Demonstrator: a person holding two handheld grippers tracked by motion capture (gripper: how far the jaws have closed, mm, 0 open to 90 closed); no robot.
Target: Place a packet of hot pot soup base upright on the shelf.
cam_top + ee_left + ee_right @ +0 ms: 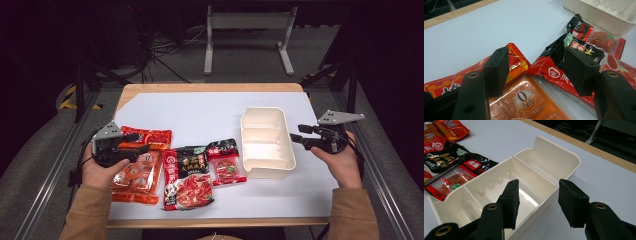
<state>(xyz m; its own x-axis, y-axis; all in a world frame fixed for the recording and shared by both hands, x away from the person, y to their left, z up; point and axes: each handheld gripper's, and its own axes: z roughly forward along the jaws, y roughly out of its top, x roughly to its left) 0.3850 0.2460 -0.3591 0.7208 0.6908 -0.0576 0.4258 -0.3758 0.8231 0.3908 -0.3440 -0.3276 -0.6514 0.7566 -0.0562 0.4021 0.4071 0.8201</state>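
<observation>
1. The left gripper hovers over the near-left pile of snack packets with its jaws apart and nothing between them; in the left gripper view they frame the seam where the orange multi-pack meets the long red packet behind it. The step in hand looks like picking one packet for the white divided tray.
2. The person does well to choose a single packet first. The orange multi-pack lies nearest the jaws and partly over the red packet, so it is the natural first pick.
3. A bite on a free edge or corner suits this flat, slippery film better than a bite in the middle.
4. The jaws should come down low, one pad sliding under the edge, before they close, or the packet may skid on the white table sheet.
5. The red-and-black packet and the small clear-window packet overlap to the right; a slow lift avoids dragging them.
6. The right gripper waits just right of the tray, jaws spread and empty, straddling its right wall in the right gripper view. Closing on that wall would likely steady the tray for the drop.
</observation>
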